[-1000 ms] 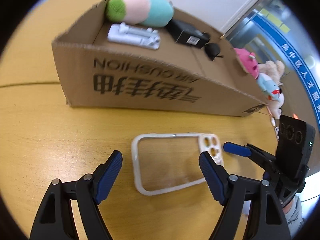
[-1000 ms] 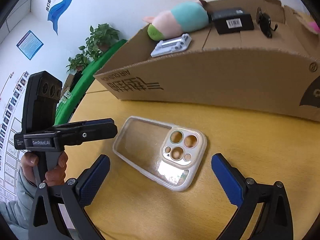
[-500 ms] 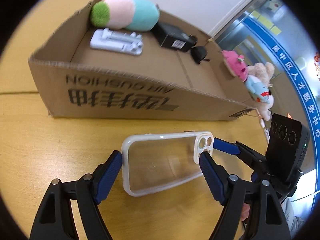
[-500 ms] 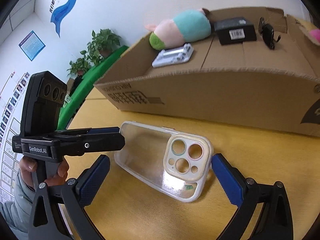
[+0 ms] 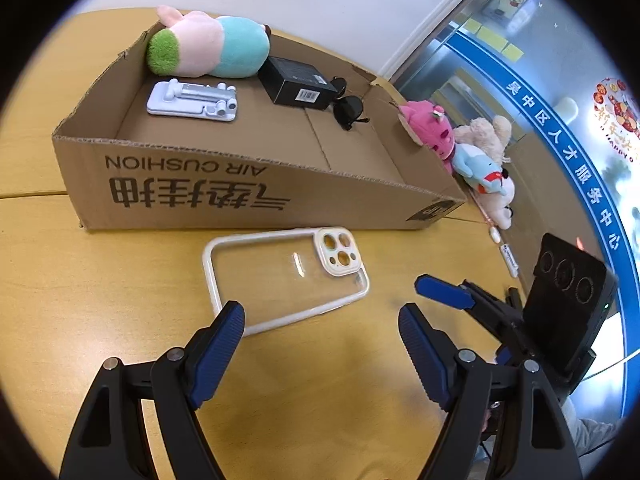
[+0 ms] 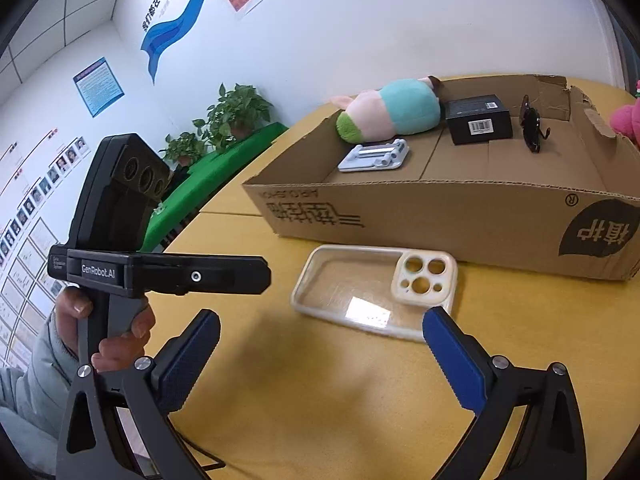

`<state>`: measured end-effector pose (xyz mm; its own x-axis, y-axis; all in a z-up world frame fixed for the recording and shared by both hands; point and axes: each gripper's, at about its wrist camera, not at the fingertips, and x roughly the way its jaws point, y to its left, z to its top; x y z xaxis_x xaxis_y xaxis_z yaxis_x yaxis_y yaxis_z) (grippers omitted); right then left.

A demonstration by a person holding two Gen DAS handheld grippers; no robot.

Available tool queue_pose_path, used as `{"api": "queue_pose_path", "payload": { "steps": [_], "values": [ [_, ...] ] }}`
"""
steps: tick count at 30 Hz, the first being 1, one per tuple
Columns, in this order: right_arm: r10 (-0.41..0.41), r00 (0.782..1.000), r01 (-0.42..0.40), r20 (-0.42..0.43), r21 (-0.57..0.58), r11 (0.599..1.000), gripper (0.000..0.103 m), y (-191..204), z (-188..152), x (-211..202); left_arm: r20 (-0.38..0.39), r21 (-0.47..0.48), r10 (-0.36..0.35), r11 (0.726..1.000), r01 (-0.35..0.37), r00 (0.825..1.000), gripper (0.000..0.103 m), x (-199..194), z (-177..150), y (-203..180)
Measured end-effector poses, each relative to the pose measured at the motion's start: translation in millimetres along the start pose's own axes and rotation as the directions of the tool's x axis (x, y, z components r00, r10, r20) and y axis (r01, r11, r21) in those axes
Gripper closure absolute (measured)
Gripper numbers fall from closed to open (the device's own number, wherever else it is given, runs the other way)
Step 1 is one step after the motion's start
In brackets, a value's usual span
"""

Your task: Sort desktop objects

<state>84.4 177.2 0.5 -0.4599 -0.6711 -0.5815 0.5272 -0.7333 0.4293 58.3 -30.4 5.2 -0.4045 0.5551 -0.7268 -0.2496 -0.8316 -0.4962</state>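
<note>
Phone case (image 5: 286, 276) back flat on table (image 5: 100, 288), released, left tool (image 5: 322, 344) and right tool (image 6: 320, 356) wide, both withdrawn

One clear phone case (image 5: 286, 276) lay on the desk (image 5: 100, 280). One cardboard box (image 5: 248, 196) held four things: one plush toy (image 5: 206, 48), one white phone stand (image 5: 192, 100), one small black box (image 5: 298, 82) and one pair of sunglasses (image 5: 348, 110). Beyond the box lay three more plush toys (image 5: 472, 156). Two claws were in view, both open: the left claw (image 5: 320, 344) and the right claw (image 6: 320, 356).

Clear phone case (image 5: 286, 276), cream rim; brown box (image 5: 248, 196); yellow-wood table (image 5: 80, 280).
</note>
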Motion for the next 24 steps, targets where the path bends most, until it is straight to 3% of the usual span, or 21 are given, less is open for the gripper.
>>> {"api": "queue_pose_path", "payload": {
  "steps": [9, 15, 19, 24],
  "values": [
    [-0.044, 0.993, 0.053, -0.110, 0.087, 0.995, 0.000, -41, 19, 37, -0.038, -0.133, 0.062, 0.989, -0.067, 0.997, 0.024, 24, 19, 39],
    [-0.046, 0.984, 0.061, -0.173, 0.083, 0.995, 0.000, -57, 34, 74, -0.072, -0.160, 0.025, 0.986, -0.037, 0.997, 0.024, 45, 26, 49],
    [-0.036, 0.984, 0.052, -0.174, 0.091, 0.994, 0.000, -60, 38, 82, -0.059, -0.164, 0.039, 0.985, -0.049, 0.997, 0.025, 45, 27, 49],
    [0.002, 0.994, 0.009, -0.107, 0.098, 0.995, 0.000, -55, 40, 66, -0.012, -0.135, -0.002, 0.991, 0.001, 1.000, 0.026, 30, 30, 36]
  ]
}}
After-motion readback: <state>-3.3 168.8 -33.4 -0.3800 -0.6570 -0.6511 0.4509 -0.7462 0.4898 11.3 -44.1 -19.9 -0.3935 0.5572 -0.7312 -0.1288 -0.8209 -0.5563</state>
